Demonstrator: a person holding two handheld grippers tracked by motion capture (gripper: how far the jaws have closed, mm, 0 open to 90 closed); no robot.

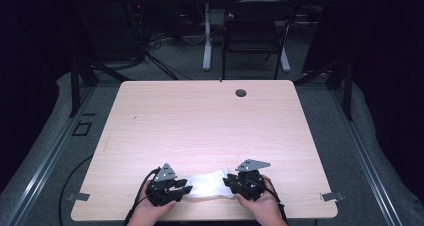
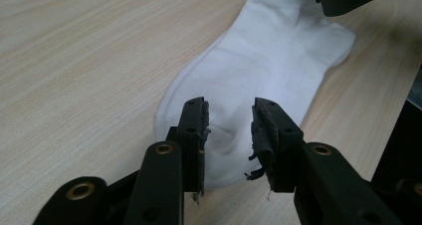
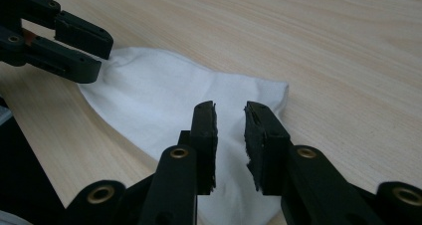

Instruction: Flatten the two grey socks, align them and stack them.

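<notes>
The left claw [image 2: 229, 128] stands released, its jaws parted with a clear gap and nothing pinched between the pads; they hang just over the near end of a white sock [image 2: 268, 70], whose cloth shows through the gap. The right claw [image 3: 230, 130] is likewise released, jaws apart by a narrower gap and hovering over the opposite end of the sock [image 3: 164, 105], gripping none of it. Whether either claw's tips brush the cloth I cannot tell. The sock lies flat on the pale wooden tabletop [image 1: 200, 121], stretched between the two claws, one end under each. From above, the left claw [image 1: 186, 189] and right claw [image 1: 228, 180] face each other across the sock [image 1: 207, 184] at the tabletop's near edge, each carried in a hand [image 1: 150, 212].
</notes>
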